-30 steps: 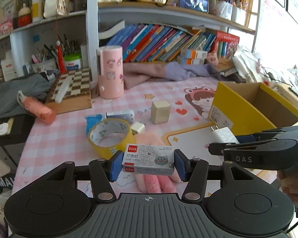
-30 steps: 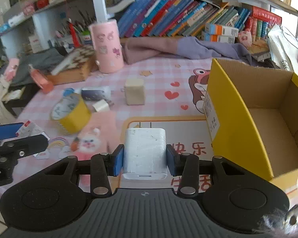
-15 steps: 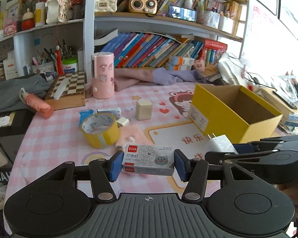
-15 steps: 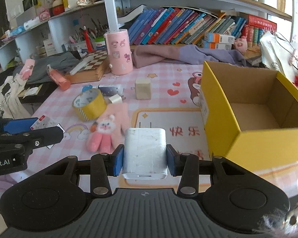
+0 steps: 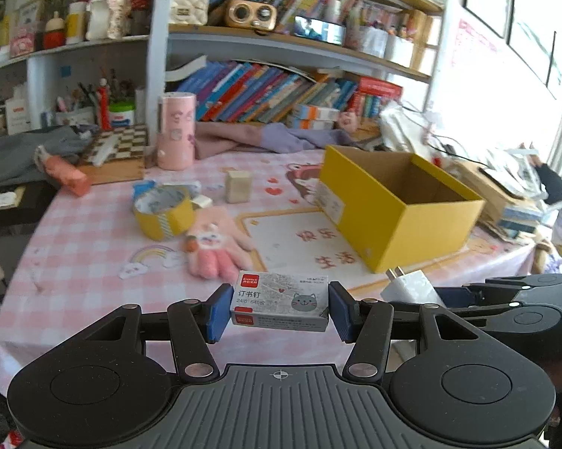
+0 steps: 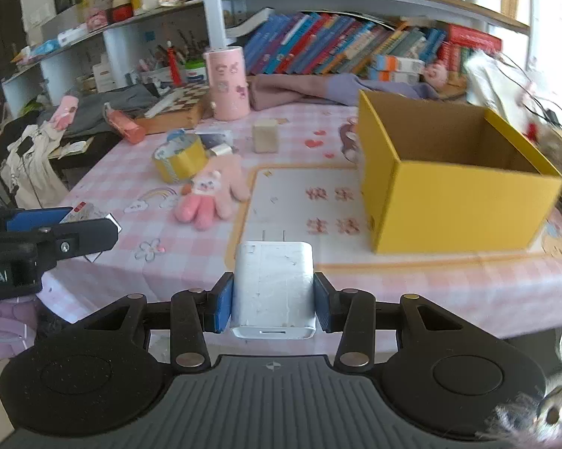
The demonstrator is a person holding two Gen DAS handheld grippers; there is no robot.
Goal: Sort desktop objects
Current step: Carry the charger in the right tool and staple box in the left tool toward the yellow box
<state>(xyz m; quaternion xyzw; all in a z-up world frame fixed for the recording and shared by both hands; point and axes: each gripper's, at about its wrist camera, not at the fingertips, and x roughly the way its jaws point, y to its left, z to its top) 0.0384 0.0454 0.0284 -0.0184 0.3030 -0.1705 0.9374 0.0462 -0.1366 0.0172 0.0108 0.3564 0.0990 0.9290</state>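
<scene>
The left gripper point(image 5: 279, 312) is clamped on a box of staples point(image 5: 279, 301), its blue pads pressed against the box's two short ends, and holds it up off the table near the front edge. The right gripper point(image 6: 272, 308) is clamped on a white USB charger point(image 6: 273, 290), prongs pointing forward, likewise held clear of the pink checked tablecloth point(image 6: 191, 247).

The yellow cardboard box point(image 6: 456, 202) stands ahead and to the right of both tongs, open at the top. What shows of its inside looks bare, though the near wall hides part of the floor, so I cannot be sure nothing lies there. By that reading the sorting has barely begun: two items are picked up, none seemingly put away.

Ahead and to the left of the tongs there remain on the table a pink knitted glove point(image 5: 215, 245), a roll of yellow tape point(image 5: 163, 211), a beige cube point(image 5: 238, 186), and some small items behind the tape, too small to name.
</scene>
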